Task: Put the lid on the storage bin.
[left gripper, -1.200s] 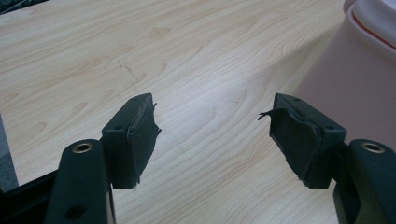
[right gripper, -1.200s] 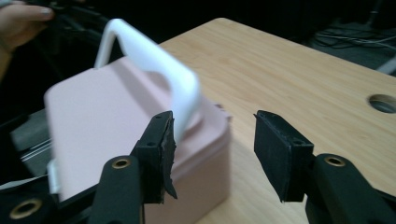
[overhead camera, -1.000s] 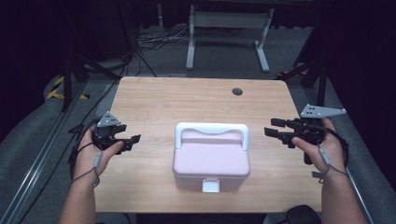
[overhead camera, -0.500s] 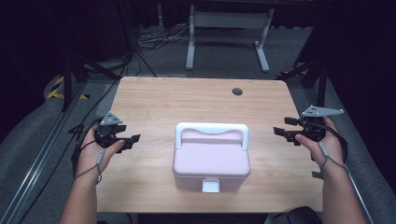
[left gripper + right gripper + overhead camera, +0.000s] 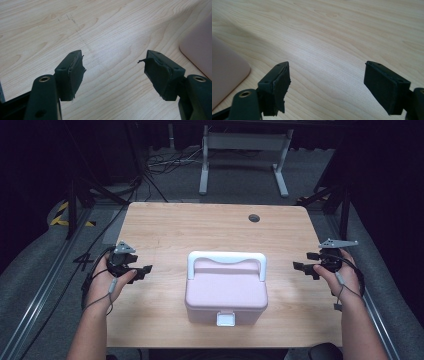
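A pink box (image 5: 226, 292) with a white carrying handle (image 5: 226, 259) sits on the wooden table (image 5: 200, 227), near the middle of the person's side. Its lid is down, and the handle lies folded flat across the top toward the far edge. A white latch (image 5: 225, 319) shows at the centre of the near wall. With the lid down, the contents cannot be told.

The left gripper (image 5: 142, 271) is held in the left hand (image 5: 107, 280) over the table, to the left of the box and apart from it. In the left gripper view its jaws stand spread with bare wood between them, and the pad linings look frayed at the edges; the box's pink side (image 5: 198, 52) shows at the right margin.

The right gripper (image 5: 302, 265) is held in the right hand (image 5: 342, 277) near the table's right edge, to the right of the box and apart from it. Its jaws have just been opening and stand wide, with bare wood between them. The box's rounded corner (image 5: 227, 77) shows at the left of the right gripper view.
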`<state>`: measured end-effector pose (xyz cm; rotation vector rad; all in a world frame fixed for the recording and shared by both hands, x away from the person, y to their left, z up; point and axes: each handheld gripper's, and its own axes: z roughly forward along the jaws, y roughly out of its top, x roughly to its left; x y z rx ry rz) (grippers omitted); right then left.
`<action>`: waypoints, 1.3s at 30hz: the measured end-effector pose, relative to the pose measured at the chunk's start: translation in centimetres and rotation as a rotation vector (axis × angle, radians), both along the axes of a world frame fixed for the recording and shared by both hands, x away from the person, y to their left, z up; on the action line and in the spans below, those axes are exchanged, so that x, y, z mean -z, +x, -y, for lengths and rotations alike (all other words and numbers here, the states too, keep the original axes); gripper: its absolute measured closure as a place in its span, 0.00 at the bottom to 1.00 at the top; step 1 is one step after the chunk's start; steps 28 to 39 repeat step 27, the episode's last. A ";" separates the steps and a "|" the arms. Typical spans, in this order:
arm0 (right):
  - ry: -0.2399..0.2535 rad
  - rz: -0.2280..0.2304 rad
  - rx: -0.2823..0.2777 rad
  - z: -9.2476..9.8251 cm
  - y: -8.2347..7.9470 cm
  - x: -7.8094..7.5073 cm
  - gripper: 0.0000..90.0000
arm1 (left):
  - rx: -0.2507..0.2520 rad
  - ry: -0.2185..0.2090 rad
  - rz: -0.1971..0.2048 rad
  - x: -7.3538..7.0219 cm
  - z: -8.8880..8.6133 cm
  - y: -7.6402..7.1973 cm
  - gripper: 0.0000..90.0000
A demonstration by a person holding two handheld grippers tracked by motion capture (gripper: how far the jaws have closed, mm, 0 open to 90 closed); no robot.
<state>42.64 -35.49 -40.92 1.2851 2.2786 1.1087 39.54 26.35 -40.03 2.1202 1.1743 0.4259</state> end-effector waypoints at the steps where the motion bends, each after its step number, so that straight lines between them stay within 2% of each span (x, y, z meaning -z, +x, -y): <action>1: 0.001 -0.009 0.000 0.1 0.1 0.3 0.22 | -0.002 -0.004 -0.003 0.1 0.0 0.1 0.35; 3: 0.006 -0.032 -0.007 0.2 0.3 1.0 0.19 | -0.006 0.004 -0.009 0.4 -0.1 0.3 0.35; 7: -0.031 -0.057 -0.046 0.2 0.6 2.1 0.18 | -0.014 0.011 -0.019 1.0 -0.3 0.6 0.35; 10: -0.012 -0.079 -0.065 0.0 0.9 3.0 0.18 | -0.020 0.010 -0.022 1.4 -0.3 0.9 0.35; 16: -0.040 -0.098 -0.042 -0.3 1.2 3.9 0.18 | -0.020 0.021 -0.033 1.8 -0.3 1.0 0.34; 20: -0.066 -0.113 -0.053 -0.5 1.3 4.4 0.18 | -0.013 0.029 -0.041 1.8 -0.2 1.1 0.33; 27: -0.076 -0.130 -0.060 -0.7 1.4 4.7 0.18 | -0.001 0.010 -0.050 1.9 0.0 1.1 0.33; 39: -0.076 -0.130 -0.060 -0.7 1.4 4.7 0.18 | -0.001 0.010 -0.050 1.9 0.0 1.1 0.33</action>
